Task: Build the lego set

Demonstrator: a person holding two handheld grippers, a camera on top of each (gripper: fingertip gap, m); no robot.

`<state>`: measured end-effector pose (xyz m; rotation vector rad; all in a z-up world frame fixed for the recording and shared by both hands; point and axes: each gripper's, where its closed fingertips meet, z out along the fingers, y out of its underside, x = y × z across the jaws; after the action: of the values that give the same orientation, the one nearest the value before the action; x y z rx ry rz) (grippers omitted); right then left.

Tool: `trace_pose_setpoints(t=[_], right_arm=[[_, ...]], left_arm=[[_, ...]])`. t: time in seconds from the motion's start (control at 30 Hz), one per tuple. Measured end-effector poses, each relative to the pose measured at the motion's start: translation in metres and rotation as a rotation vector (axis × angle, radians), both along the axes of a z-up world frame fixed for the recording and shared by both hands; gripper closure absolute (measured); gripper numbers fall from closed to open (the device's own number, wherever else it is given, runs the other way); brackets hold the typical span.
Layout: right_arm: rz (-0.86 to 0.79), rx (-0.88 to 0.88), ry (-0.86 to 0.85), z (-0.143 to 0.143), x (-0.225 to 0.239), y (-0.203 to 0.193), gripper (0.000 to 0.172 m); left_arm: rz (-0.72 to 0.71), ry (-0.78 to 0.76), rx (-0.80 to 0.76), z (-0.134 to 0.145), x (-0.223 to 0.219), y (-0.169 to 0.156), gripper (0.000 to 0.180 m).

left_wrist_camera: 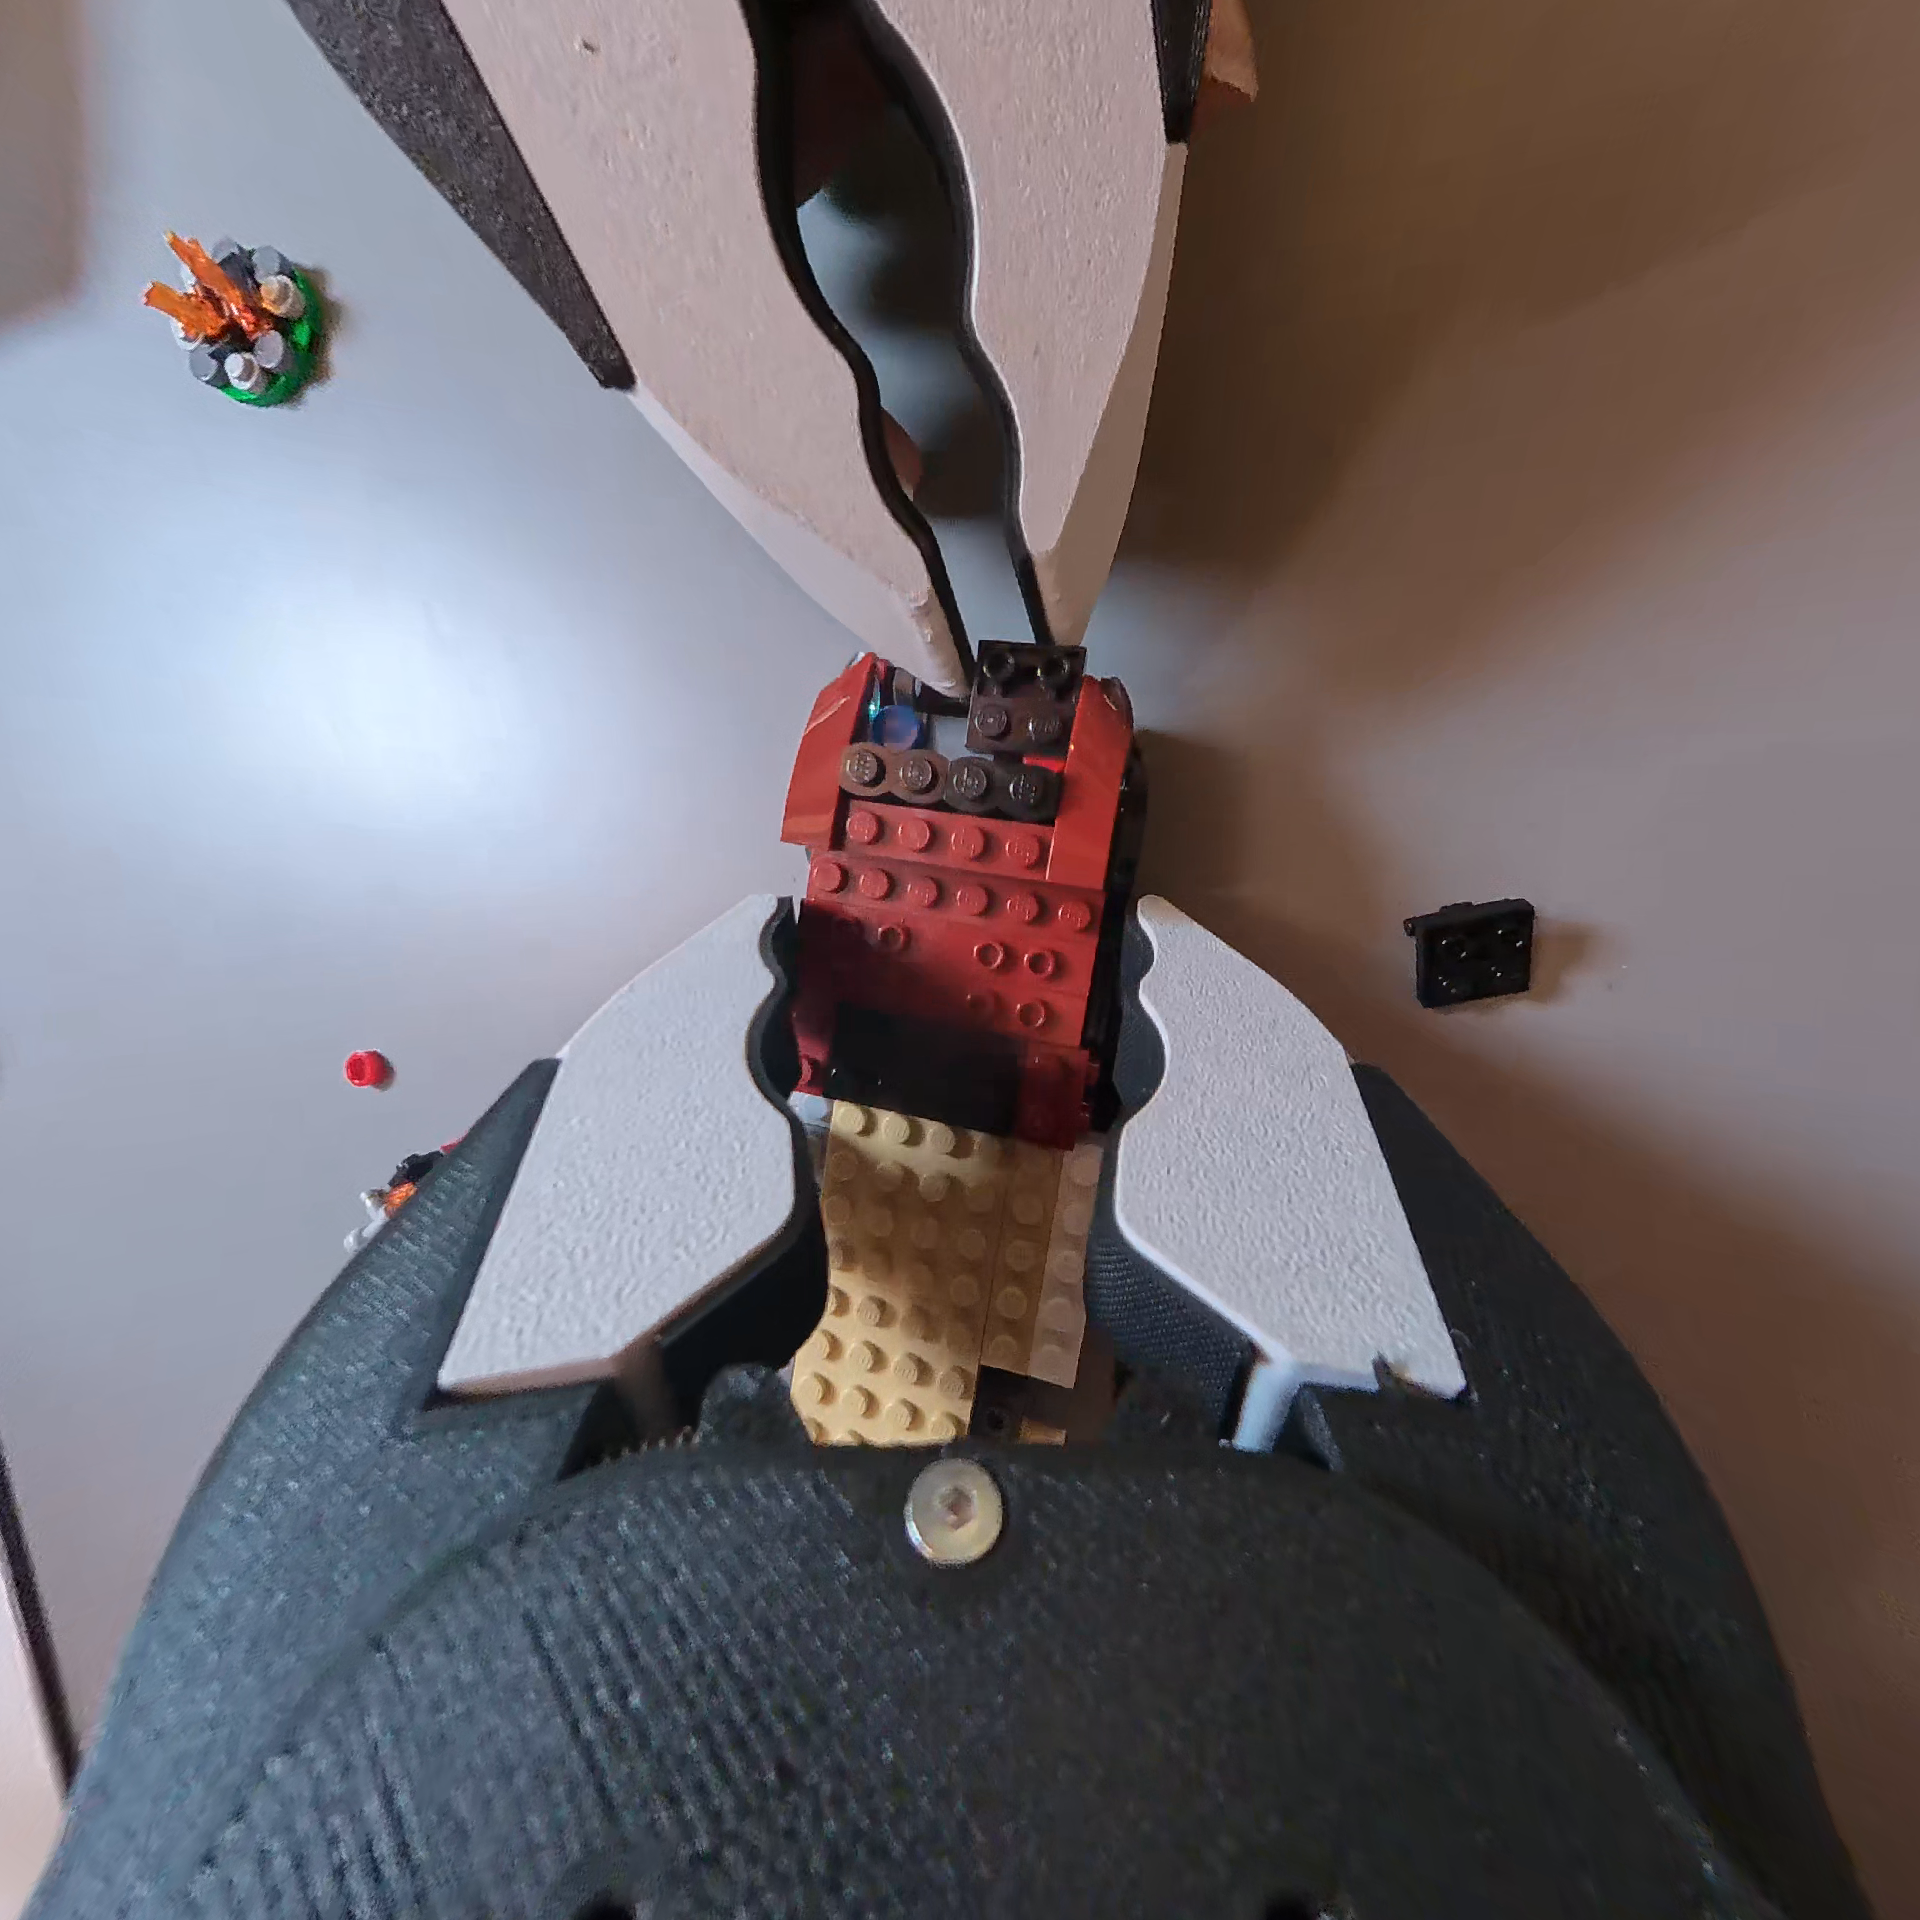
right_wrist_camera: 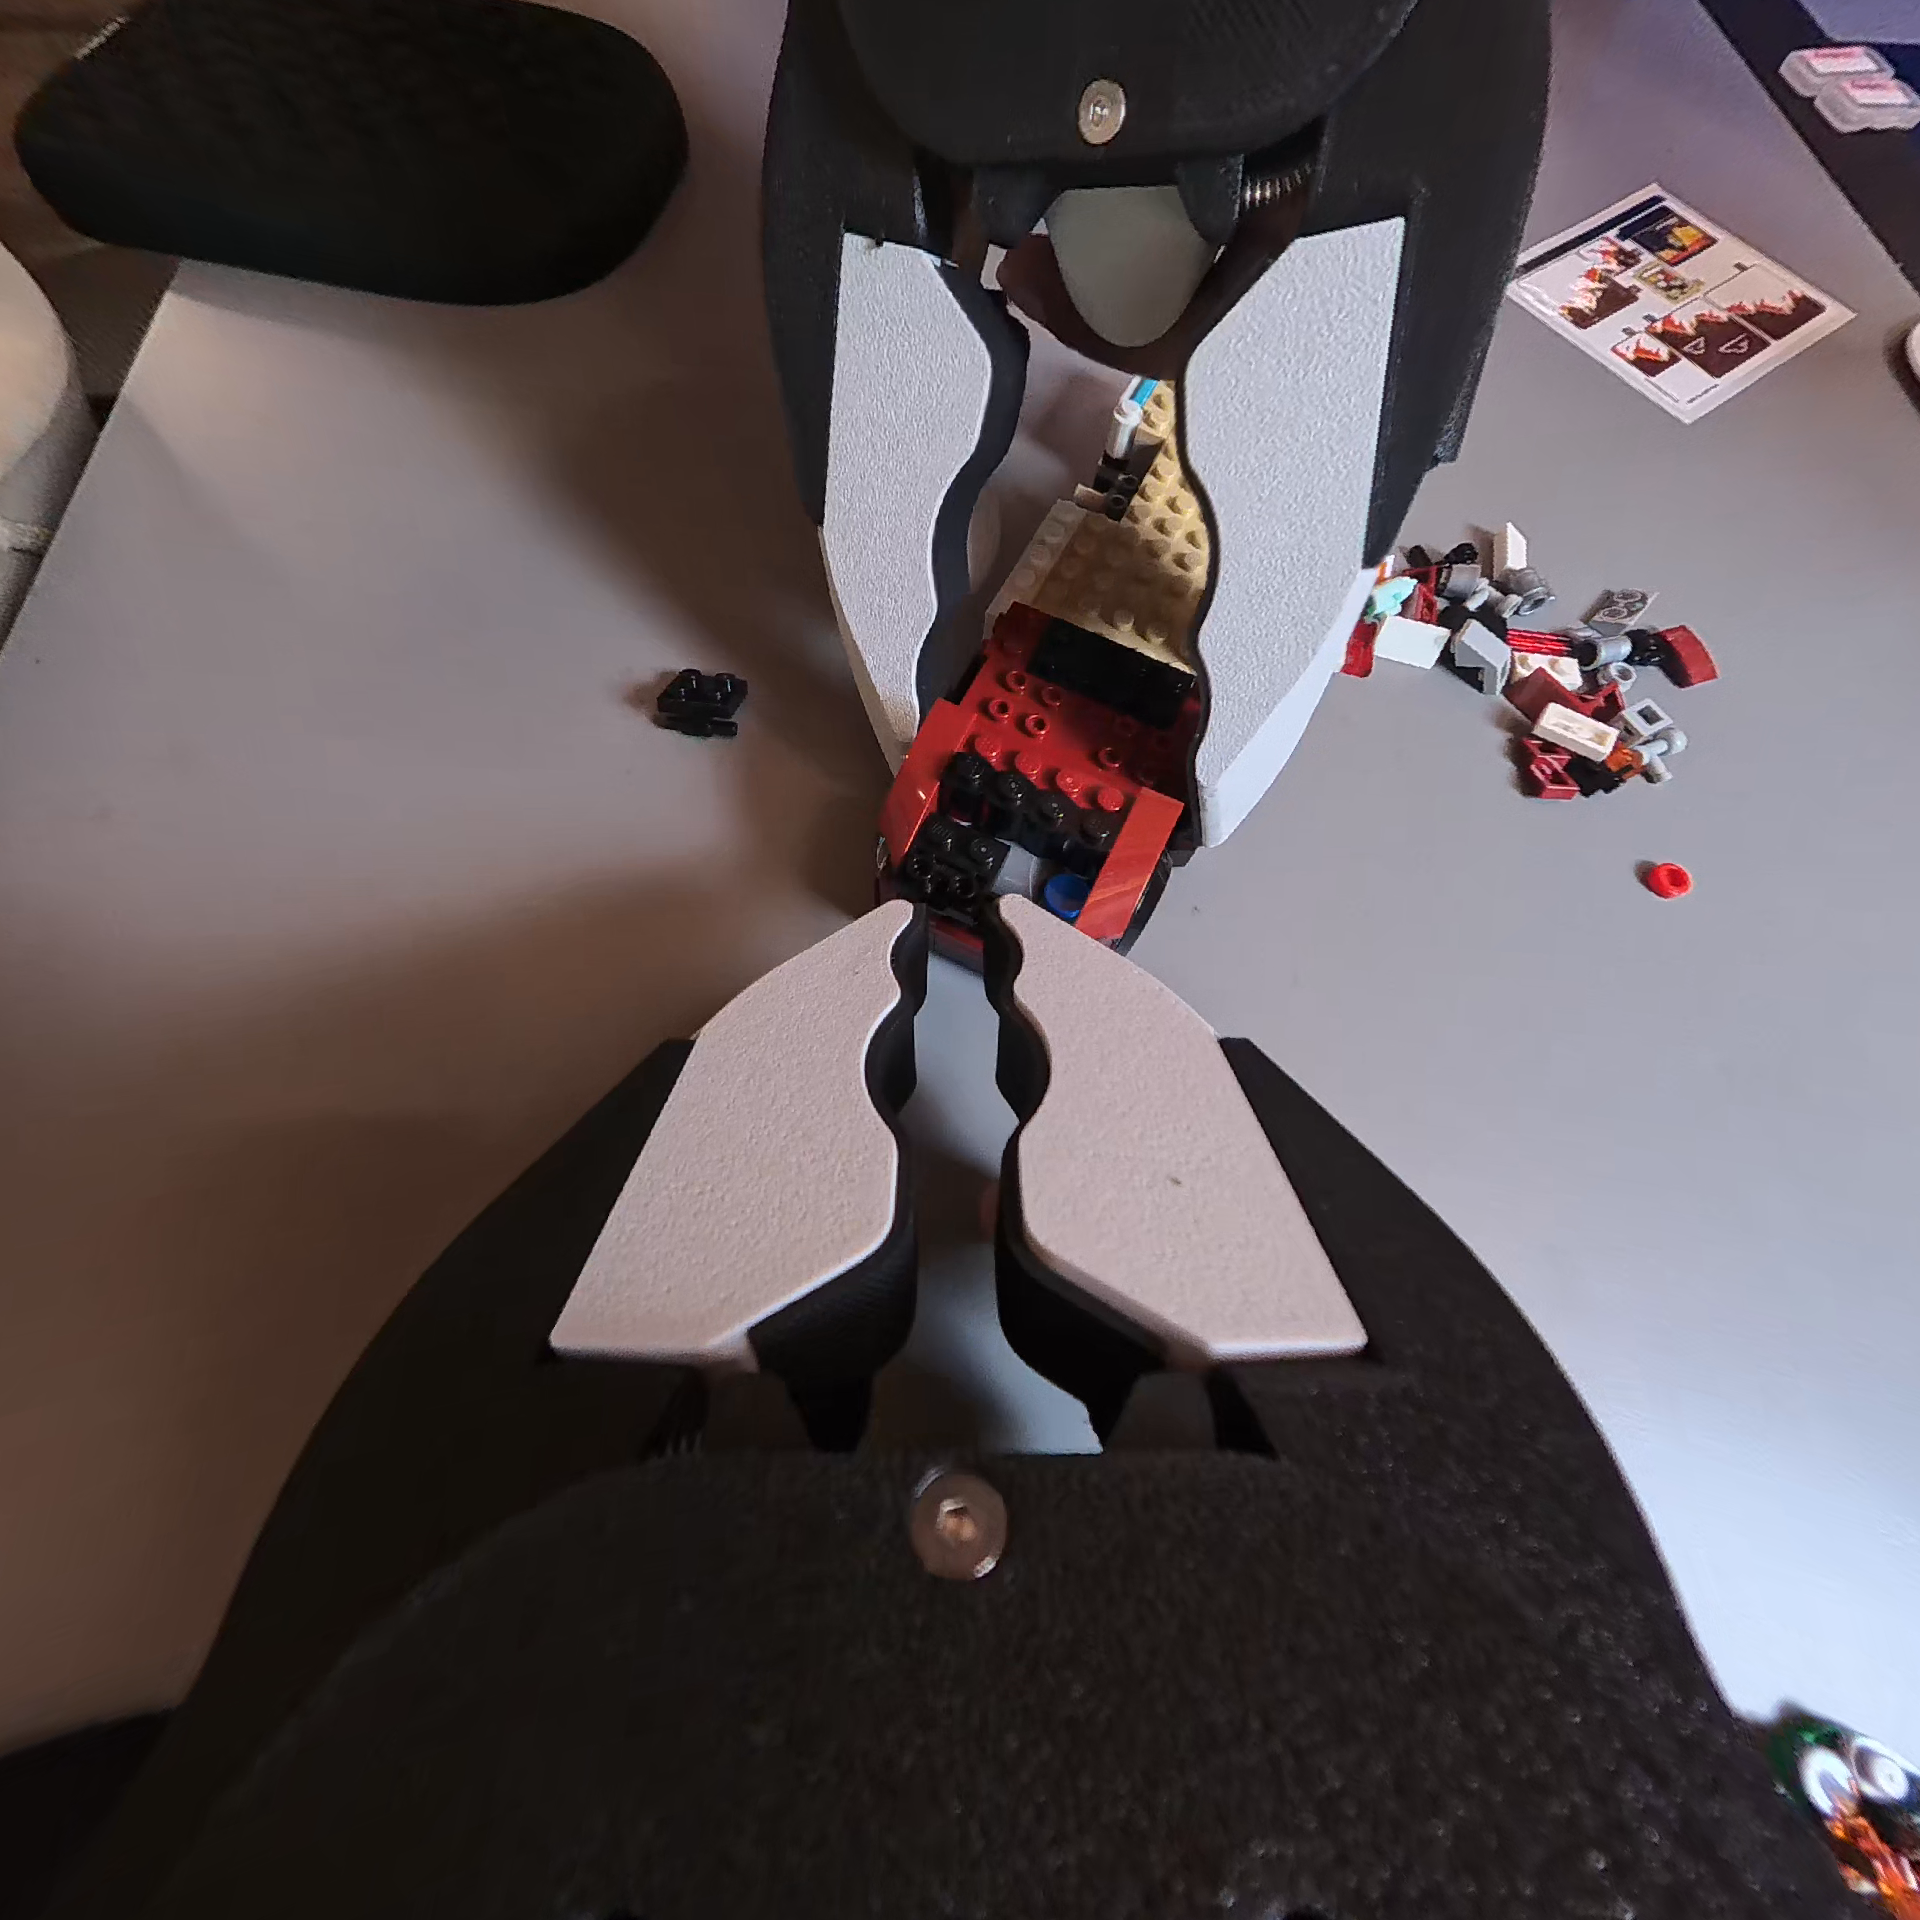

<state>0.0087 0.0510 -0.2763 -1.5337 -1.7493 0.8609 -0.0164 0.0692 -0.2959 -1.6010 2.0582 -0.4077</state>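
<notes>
- Left tongs (left_wrist_camera: pixel 951 997): centre of the left wrist view, spread to the width of a brick model (left_wrist_camera: pixel 961 935), white fingers (left_wrist_camera: pixel 665 1122) closed against its dark-red flanks; model held.
- Brick model: dark-red studded body with curved side pieces, a row of dark round studs, a black plate across the near end, a tan studded base plate (left_wrist_camera: pixel 904 1278) running back between the fingers toward the tongs' body.
- Right tongs (right_wrist_camera: pixel 958 914): centre of the right wrist view, narrow, tips pinching a small black plate (right_wrist_camera: pixel 940 868) that sits on the front edge of the model, just beside a blue round piece (right_wrist_camera: pixel 1065 891).
- Same tongs seen in the left wrist view entering from the top of the frame, tips on the small black plate (left_wrist_camera: pixel 1029 691).
- Surface (right_wrist_camera: pixel 416 623): pale grey, carrying everything below.
- Black plate (left_wrist_camera: pixel 1470 951): loose, right of centre in the left wrist view, apart from the model.
- Red round stud (right_wrist_camera: pixel 1668 879): loose, right of centre in the right wrist view.
- Pile of loose bricks (right_wrist_camera: pixel 1538 665): dark red, grey, white, black; right side of the right wrist view.
- Printed instruction sheet (right_wrist_camera: pixel 1678 301): upper right of the right wrist view.
- Small build on a green round base, orange flame pieces (left_wrist_camera: pixel 244 312): upper left of the left wrist view.
- Black padded object (right_wrist_camera: pixel 353 145): upper left of the right wrist view.
</notes>
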Motion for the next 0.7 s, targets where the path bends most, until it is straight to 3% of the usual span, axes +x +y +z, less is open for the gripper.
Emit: trace_pose_setpoints(t=[0.13,0.33,0.57,0.7], right_arm=[[0.002,-0.022,0.057,0.013,0.001,0.000,0.161],[0.050,-0.103,0.138,0.053,0.002,0.000,0.160],[0.105,-0.090,0.148,0.106,-0.003,0.001,0.155],[0.113,-0.060,0.150,0.119,-0.009,-0.003,0.153]], left_arm=[[0.021,-0.094,-0.082,0.011,0.002,-0.003,0.121],[0.059,-0.316,-0.192,0.045,0.010,-0.006,0.121],[0.101,-0.610,-0.248,0.090,0.014,-0.008,0.121],[0.115,-0.699,-0.244,0.101,0.011,-0.012,0.122]])
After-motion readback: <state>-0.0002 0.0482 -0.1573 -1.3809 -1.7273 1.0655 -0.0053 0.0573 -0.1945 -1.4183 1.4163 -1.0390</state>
